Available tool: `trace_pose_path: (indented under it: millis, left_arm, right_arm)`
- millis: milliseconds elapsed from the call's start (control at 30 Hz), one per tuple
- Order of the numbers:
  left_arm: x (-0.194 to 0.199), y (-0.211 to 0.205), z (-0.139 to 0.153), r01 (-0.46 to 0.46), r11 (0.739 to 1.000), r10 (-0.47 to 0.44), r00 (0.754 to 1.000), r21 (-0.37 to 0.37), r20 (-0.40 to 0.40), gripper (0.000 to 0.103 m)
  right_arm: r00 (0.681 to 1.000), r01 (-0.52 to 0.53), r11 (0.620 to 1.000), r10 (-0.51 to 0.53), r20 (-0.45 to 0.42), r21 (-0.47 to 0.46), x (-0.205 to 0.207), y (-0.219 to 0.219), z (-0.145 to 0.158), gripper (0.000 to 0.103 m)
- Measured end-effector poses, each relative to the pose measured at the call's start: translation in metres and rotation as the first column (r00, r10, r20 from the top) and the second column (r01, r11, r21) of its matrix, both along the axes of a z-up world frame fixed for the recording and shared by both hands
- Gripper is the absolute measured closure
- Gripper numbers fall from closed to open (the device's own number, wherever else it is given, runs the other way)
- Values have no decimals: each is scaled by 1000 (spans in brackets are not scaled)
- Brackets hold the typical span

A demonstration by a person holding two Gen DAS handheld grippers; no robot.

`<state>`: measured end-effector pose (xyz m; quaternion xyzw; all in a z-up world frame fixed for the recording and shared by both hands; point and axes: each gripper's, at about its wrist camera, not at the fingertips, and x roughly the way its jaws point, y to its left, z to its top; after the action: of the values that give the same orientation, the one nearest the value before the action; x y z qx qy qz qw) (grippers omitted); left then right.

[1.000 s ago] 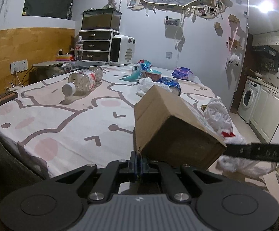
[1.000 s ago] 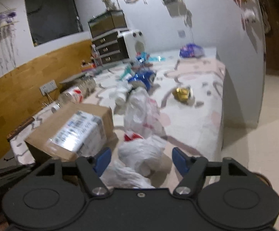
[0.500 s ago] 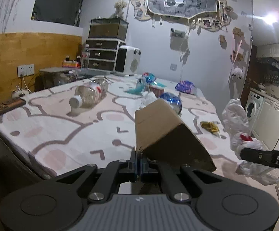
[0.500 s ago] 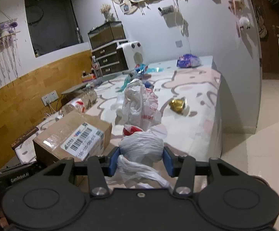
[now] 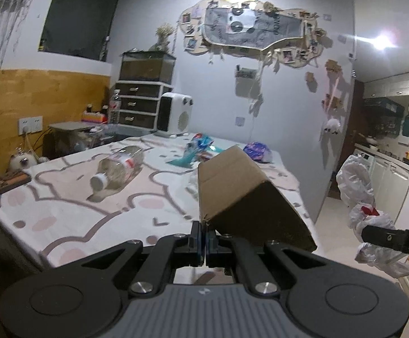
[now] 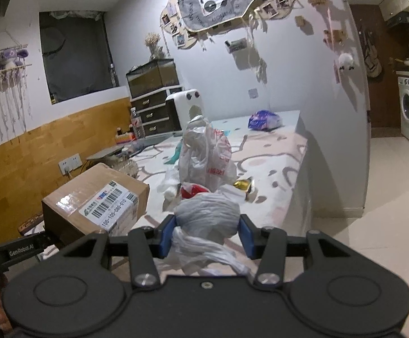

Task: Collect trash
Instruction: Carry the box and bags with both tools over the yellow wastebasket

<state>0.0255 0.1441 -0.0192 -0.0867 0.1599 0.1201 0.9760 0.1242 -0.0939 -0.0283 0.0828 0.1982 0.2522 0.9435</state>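
My left gripper is shut on the lower corner flap of a brown cardboard box, which hangs tilted above the near edge of the bed. The same box with a barcode label shows at the left of the right wrist view. My right gripper is shut on a bunched white plastic bag, its blue pads pressing both sides. The bag's top stands up ahead of the fingers. In the left wrist view that bag hangs at the far right, off the bed's side.
A clear plastic bottle lies on the patterned bed cover. Blue wrappers, a purple packet and a gold wrapper lie farther on. A white heater and drawers stand at the back. Tiled floor lies right.
Both grippers rose with their loads. The right gripper's jaws closed onto the white bag and lifted it off the bed. The box came up clear of the cover and tilted more.
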Motion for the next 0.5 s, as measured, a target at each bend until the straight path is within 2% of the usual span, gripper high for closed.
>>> trace_pose_path:
  millis: [233, 500]
  left_arm:
    - [21, -34, 8, 84, 996, -84, 996, 16, 5, 101]
    - [52, -89, 10, 202, 979, -201, 979, 29, -14, 101]
  right_arm:
    - [996, 83, 996, -83, 12, -21, -3, -35, 1, 54]
    - [978, 208, 978, -208, 8, -33, -3, -91, -3, 54]
